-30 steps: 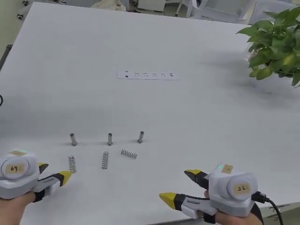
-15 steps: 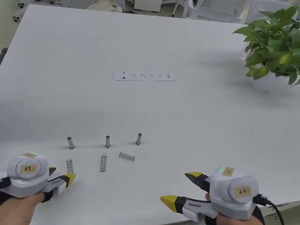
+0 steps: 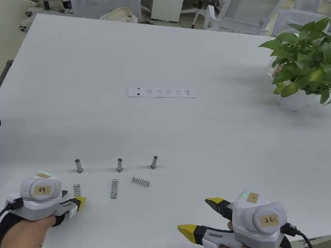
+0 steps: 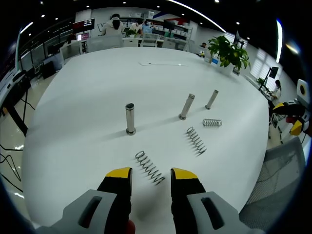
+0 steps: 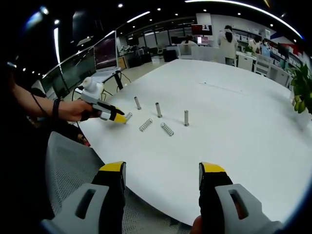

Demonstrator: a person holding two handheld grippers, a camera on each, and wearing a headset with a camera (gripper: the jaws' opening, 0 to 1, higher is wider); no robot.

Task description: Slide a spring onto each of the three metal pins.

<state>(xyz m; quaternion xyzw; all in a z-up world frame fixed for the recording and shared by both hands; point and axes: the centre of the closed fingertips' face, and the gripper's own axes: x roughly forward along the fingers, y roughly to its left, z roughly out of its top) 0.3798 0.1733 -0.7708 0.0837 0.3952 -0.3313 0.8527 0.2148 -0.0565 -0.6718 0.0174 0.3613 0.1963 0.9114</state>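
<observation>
Left gripper view: coiled spring [image 4: 149, 167] lies near smooth cylindrical pin [image 4: 129, 118].

The head view looks down from high over the wide white worktop [image 3: 217, 139]. The left gripper view sits low, close to three short grey metal pins [image 4: 186, 107]. The right gripper view sees them from farther back.

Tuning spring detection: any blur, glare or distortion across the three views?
Head view: even soft light, pins and springs sharp but small, shadows faint. Left gripper view: strong fisheye curve on the table edge, nearest spring crisp, no glare. Right gripper view: same bend, dim left side, springs tiny.
</observation>
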